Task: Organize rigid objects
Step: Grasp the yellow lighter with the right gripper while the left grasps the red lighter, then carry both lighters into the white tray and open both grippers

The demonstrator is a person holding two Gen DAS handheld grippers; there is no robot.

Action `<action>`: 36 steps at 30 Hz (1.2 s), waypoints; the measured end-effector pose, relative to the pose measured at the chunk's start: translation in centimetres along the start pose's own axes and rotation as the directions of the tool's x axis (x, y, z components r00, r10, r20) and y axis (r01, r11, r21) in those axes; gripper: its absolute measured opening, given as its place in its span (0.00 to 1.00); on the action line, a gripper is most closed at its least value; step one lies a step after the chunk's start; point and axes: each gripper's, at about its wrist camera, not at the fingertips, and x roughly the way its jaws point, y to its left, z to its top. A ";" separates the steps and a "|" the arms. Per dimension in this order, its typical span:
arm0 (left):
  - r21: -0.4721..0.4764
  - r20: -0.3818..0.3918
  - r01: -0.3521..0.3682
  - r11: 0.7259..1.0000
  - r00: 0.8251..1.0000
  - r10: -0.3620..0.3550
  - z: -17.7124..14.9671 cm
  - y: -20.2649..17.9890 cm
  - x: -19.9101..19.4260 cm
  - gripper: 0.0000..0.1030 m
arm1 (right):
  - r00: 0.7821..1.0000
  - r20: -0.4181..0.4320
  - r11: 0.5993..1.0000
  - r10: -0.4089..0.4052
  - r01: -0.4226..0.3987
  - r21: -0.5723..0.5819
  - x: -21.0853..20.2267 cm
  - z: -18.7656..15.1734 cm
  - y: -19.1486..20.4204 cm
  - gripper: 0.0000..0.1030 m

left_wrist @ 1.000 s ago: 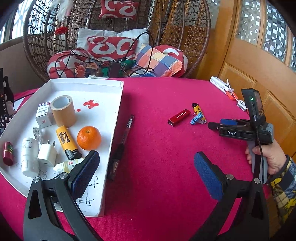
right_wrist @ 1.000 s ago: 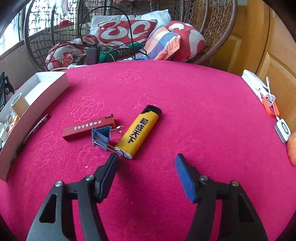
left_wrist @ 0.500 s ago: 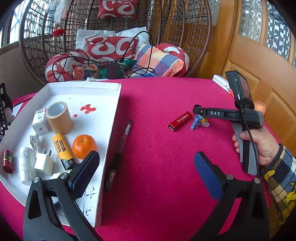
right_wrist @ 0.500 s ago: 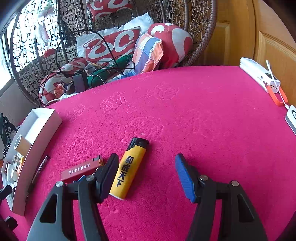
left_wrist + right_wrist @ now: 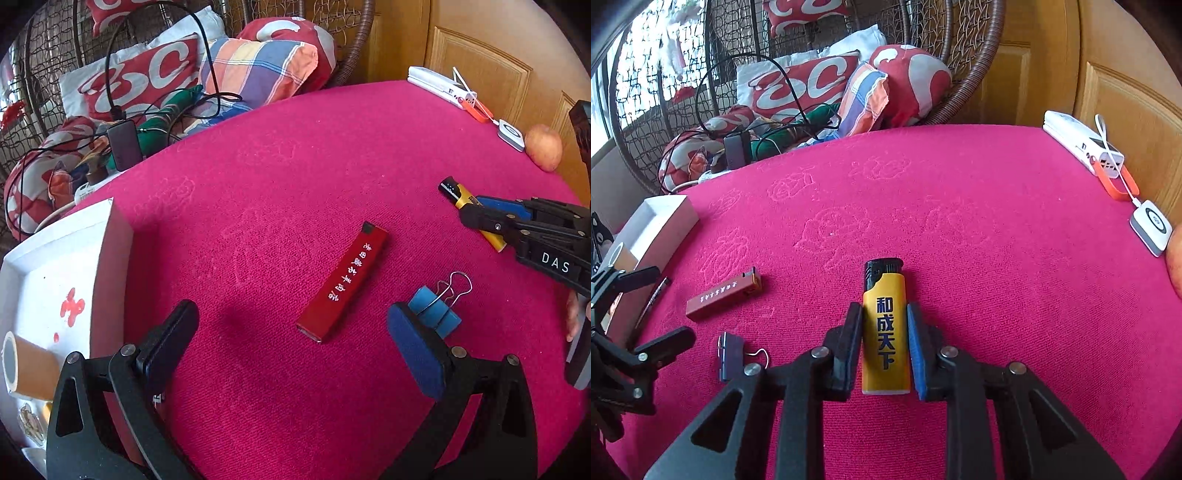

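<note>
Gripping: our right claw point(image 5: 883, 347) pinches the yellow lighter point(image 5: 885, 328) mid-bench | our left claw point(image 5: 291, 347) hangs spread above the red case point(image 5: 343, 286), blue binder clip point(image 5: 436, 314) beside | next: carry lighter to the white tray point(image 5: 110, 236) at the bench's left edge.

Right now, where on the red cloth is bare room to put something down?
The widest bare patch of cloth runs from the yellow lighter back to the wicker chair and across to the power bank. It is crowded on the near side, around the red case, the blue binder clip and the white tray.
</note>
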 end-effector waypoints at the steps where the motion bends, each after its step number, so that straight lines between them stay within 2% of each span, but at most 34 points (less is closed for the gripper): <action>1: 0.040 -0.001 0.001 0.999 1.000 -0.001 0.2 -0.9 0.4 0.89 | 1.000 0.000 1.000 -0.003 0.003 -0.002 0.0 0.0 0.1 0.22; 3: 0.084 0.020 0.008 0.996 1.000 -0.010 0.7 -2.0 0.5 0.76 | 1.000 0.000 1.000 -0.007 0.007 -0.008 0.1 0.1 0.3 0.22; 4: 0.080 0.019 0.021 0.997 1.000 -0.023 0.9 -2.2 0.6 0.64 | 1.000 0.000 1.000 -0.006 0.006 -0.007 0.2 0.2 0.3 0.22; 5: 0.056 0.015 0.053 0.997 0.998 -0.054 0.8 -2.2 0.5 0.46 | 1.000 0.001 1.000 0.000 0.000 -0.002 0.2 0.2 0.2 0.22; 6: 0.036 0.019 0.073 0.997 0.997 -0.073 0.7 -2.2 0.4 0.38 | 1.000 0.002 1.000 0.008 -0.008 0.005 0.2 0.1 0.1 0.22; 7: 0.035 0.029 0.076 0.997 0.997 -0.077 0.5 -2.5 0.1 0.23 | 1.000 0.003 1.000 0.017 -0.017 0.013 0.2 0.1 -0.1 0.22; 8: 0.036 0.036 0.070 0.997 0.997 -0.071 0.2 -2.7 -0.1 0.16 | 1.000 0.004 0.999 0.025 -0.025 0.020 0.1 0.0 -0.2 0.22; 13: -0.048 0.055 0.101 0.994 0.994 -0.099 -1.2 -2.6 -1.5 0.16 | 0.999 0.012 0.998 0.044 -0.044 0.036 -0.3 -0.4 -0.4 0.22; 16: -0.087 0.102 0.135 0.987 0.987 -0.126 -2.1 -2.5 -3.4 0.16 | 0.998 0.036 0.999 0.043 -0.044 0.029 -0.9 -0.4 -0.2 0.22; 18: -0.105 0.146 0.160 0.981 0.979 -0.144 -2.5 -2.3 -5.1 0.16 | 0.997 0.063 0.998 0.049 -0.051 0.026 -1.8 -0.9 -0.1 0.22; 22: -0.118 0.234 0.188 0.975 0.960 -0.156 -3.3 -2.4 -8.5 0.16 | 0.988 0.111 0.991 0.108 -0.116 0.071 -4.0 -2.1 -0.3 0.22; 26: -0.134 0.301 0.213 0.968 0.939 -0.165 -3.6 -1.7 -11.4 0.16 | 0.976 0.168 0.985 0.139 -0.153 0.075 -6.8 -2.0 0.2 0.22; 31: -0.159 0.357 0.197 0.967 0.925 -0.130 -4.1 -0.1 -14.3 0.16 | 0.956 0.226 0.979 0.187 -0.201 0.040 -9.6 -0.9 2.3 0.22; 36: -0.204 0.386 0.132 0.970 0.922 -0.045 -5.7 1.8 -16.4 0.16 | 0.937 0.250 0.969 0.243 -0.248 -0.011 -11.0 -0.2 5.1 0.22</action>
